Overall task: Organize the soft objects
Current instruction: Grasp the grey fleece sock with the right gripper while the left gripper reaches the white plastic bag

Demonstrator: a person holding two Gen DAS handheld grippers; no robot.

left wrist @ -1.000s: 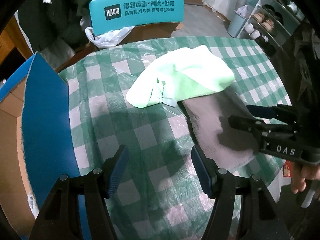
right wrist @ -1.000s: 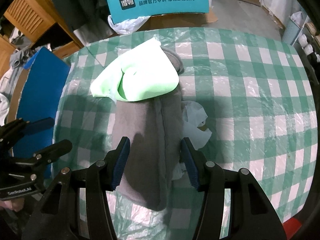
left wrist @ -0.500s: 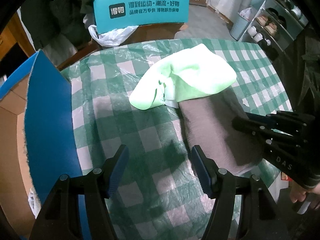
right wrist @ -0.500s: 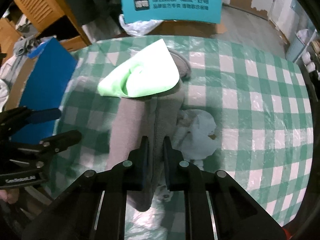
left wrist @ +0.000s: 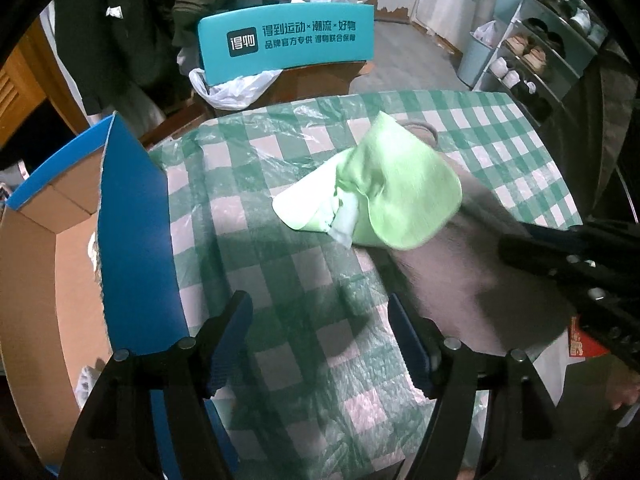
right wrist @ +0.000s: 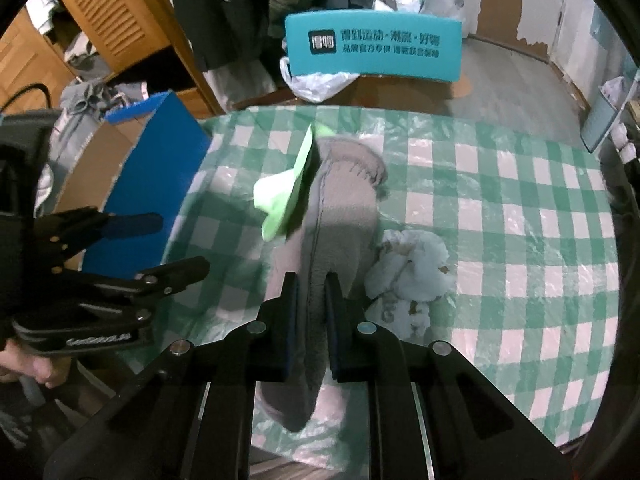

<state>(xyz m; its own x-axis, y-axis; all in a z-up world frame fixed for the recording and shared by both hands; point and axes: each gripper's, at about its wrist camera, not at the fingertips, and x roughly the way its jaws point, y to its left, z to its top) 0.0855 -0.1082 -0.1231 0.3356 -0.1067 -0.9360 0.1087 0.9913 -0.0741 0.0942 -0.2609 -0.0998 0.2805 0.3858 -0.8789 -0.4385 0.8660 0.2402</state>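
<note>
A: Shut since a second ago, the right tongs [right wrist: 311,284]. Stood apart over the grey cloth [right wrist: 344,208] then, now clamped on its near end and lifted a little with it.

B: And the green cloth [left wrist: 384,196]?

A: Lay flat on the grey one before. Tilted now, seen from the right side almost on edge, sliding toward the left. Touching the grey cloth, not gripped by anything.

B: Meaning for the task?

A: Probably the first pick-up done. Grey cloth in hand, far end on the checked table [left wrist: 256,208]. Likely to drop the green one on the way – better to expect a second trip for it.

B: Left tongs [left wrist: 318,304]?

A: Opening wider at this moment, nothing between them, only table cover below. Free to take the green cloth, perhaps.

B: Any place to put things?

A: One cardboard box [left wrist: 40,272] with a blue flap, just beside the left edge of the table, open at the top. Mostly bare inside – something pale low along the near wall, too hidden to name. No cloth in it, as far as visible.

B: Anything else on the table?

A: A crumpled white bag [right wrist: 408,268], just beside the grey cloth on the right. Untouched.
</note>
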